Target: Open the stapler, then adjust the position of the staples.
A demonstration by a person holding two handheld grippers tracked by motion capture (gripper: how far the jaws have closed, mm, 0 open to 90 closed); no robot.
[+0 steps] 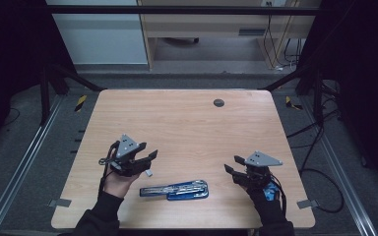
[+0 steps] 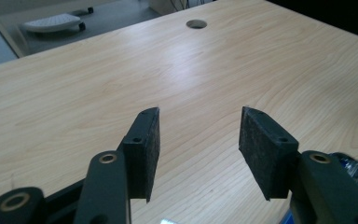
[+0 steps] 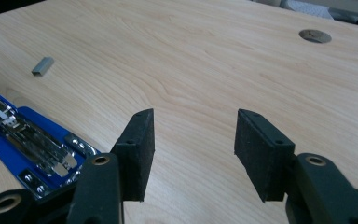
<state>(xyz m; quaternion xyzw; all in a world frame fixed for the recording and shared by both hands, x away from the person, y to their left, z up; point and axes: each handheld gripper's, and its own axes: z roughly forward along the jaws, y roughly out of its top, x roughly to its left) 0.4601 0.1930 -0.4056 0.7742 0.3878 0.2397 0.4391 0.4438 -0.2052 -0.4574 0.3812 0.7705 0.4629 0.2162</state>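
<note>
Big wooden table (image 1: pixel 187 123), bare across the middle and far side, lots of room there. Near the front edge, between both hands, a blue stapler (image 1: pixel 174 190), lying flat and swung open. Left gripper (image 1: pixel 147 162) held just left of it and above, jaws apart, nothing between them. Right gripper (image 1: pixel 232 169) off to the right, jaws apart too, holding nothing. Tiny grey block of staples (image 3: pixel 42 66) lying just beside the stapler.
</note>
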